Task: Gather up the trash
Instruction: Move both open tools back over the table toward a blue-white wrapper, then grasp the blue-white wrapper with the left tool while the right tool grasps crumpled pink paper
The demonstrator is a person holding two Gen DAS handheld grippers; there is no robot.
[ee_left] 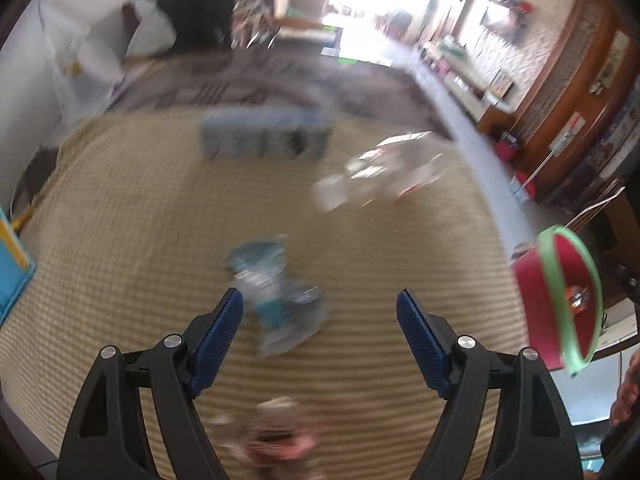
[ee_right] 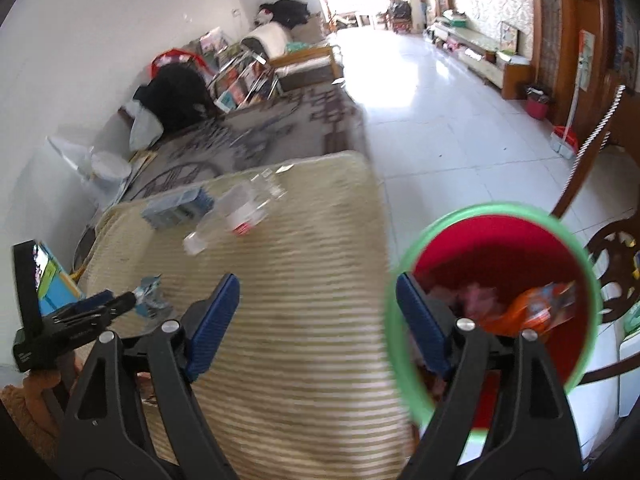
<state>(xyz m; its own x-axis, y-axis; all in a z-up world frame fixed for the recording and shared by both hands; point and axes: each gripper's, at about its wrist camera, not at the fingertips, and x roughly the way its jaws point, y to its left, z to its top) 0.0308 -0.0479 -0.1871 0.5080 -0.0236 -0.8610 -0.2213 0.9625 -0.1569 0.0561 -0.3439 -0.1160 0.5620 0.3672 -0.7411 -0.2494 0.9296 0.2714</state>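
Several pieces of trash were seen on a beige ribbed mat (ee_left: 160, 240): a crumpled teal-and-white wrapper (ee_left: 276, 300), a clear plastic bottle (ee_left: 376, 176) farther off, and a pale blue carton (ee_left: 264, 136) beyond it. The wrapper lay just ahead of the left gripper (ee_left: 320, 308), whose blue-padded jaws were spread with nothing pinched. A red bucket with a green rim (ee_right: 496, 304), holding orange and pink scraps, was placed beside the mat's edge. The right gripper (ee_right: 316, 292) was spread and empty too, one finger over the bucket.
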